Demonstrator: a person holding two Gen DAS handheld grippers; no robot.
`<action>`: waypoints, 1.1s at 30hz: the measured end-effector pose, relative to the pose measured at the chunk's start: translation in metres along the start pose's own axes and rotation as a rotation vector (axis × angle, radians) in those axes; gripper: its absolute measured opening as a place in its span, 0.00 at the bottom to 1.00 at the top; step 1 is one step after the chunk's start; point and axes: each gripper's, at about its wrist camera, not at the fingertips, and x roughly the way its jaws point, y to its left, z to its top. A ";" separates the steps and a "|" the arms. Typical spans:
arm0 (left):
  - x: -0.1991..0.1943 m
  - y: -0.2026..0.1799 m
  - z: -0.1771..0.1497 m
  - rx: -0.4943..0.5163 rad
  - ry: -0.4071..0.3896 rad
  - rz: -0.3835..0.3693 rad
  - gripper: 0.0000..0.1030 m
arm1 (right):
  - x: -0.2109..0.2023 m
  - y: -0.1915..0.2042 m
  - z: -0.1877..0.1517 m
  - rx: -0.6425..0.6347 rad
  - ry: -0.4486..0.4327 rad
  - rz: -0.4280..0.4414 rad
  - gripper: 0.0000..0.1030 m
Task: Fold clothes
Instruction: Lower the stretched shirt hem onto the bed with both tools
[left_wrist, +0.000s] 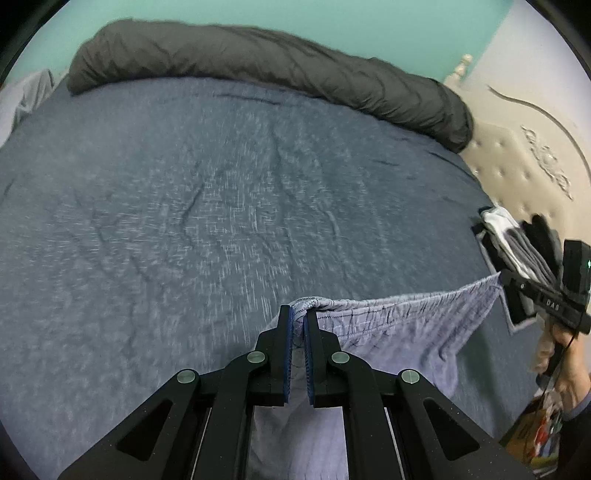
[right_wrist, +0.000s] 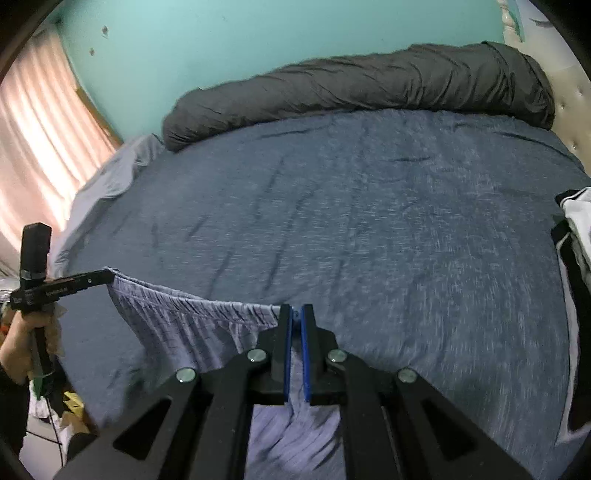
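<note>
A pale lavender garment with thin dark lines (left_wrist: 399, 325) hangs stretched between my two grippers above the blue bed. In the left wrist view my left gripper (left_wrist: 298, 314) is shut on one end of its elastic top edge. My right gripper (left_wrist: 502, 275) pinches the other end at the far right of that view. From the right wrist view, the right gripper (right_wrist: 296, 312) is shut on the garment (right_wrist: 177, 317), and the left gripper (right_wrist: 107, 275) holds the opposite corner. The cloth's lower part hangs down under both grippers.
The blue bedspread (left_wrist: 221, 206) fills the middle. A rolled dark grey duvet (left_wrist: 258, 62) lies along the teal wall. A pile of black, white and grey clothes (left_wrist: 517, 240) sits on the bed's right edge by a beige padded headboard (left_wrist: 517, 155). Pink curtains (right_wrist: 40, 129) hang at left.
</note>
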 end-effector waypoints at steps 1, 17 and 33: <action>0.012 0.005 0.006 -0.013 0.007 -0.003 0.06 | 0.008 -0.004 0.004 -0.002 0.005 -0.007 0.04; 0.134 0.036 0.058 -0.113 0.051 -0.041 0.08 | 0.136 -0.068 0.040 0.059 0.091 -0.084 0.04; 0.131 0.065 0.032 -0.094 0.008 -0.072 0.53 | 0.141 -0.104 0.004 0.217 -0.034 -0.021 0.41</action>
